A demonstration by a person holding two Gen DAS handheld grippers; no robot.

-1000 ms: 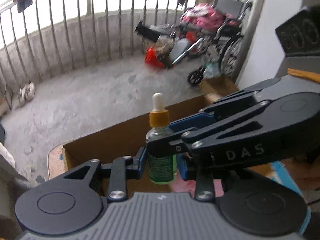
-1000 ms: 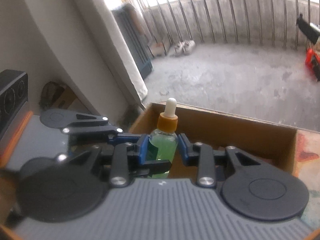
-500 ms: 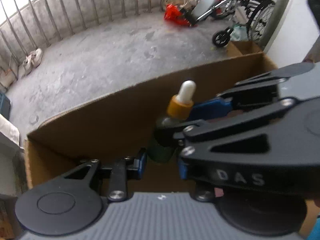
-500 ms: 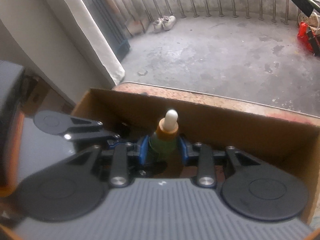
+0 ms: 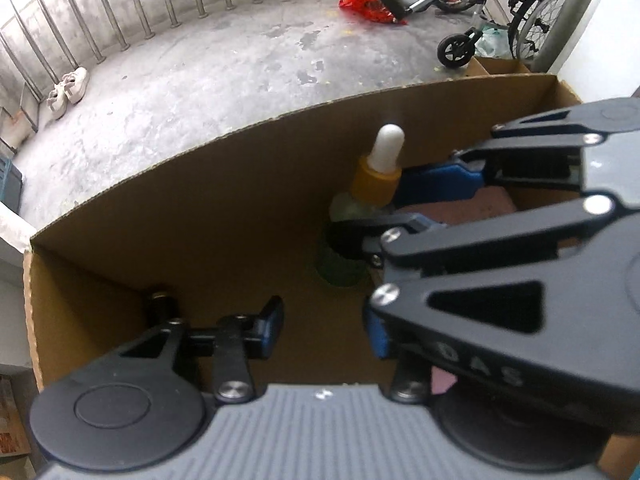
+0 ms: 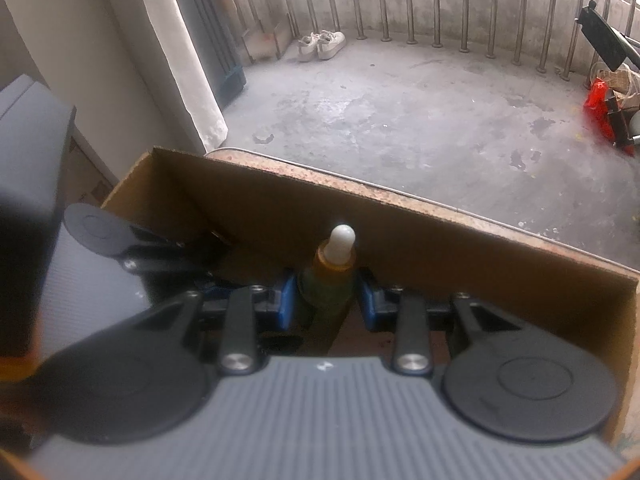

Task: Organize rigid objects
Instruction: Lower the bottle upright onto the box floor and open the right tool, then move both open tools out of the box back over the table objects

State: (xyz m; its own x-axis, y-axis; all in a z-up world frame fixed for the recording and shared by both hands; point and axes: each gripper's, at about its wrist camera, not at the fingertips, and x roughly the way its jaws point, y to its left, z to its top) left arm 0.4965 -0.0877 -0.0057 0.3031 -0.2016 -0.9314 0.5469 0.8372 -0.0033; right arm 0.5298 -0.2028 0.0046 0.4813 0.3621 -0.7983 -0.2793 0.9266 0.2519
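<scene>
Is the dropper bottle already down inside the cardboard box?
Yes, the dropper bottle stands below the cardboard box rim, between the right gripper's blue fingers.

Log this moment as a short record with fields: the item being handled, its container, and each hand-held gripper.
item: dropper bottle, green glass, amber collar, white bulb, upright
container: cardboard box, open top; bottle is down inside it near the far wall
right hand-held gripper: blue pads closed on the bottle's body
left hand-held gripper: jaws opening, nothing between them; bottle stands beyond its tips
surroundings: concrete balcony floor, metal railing, pair of white shoes
</scene>
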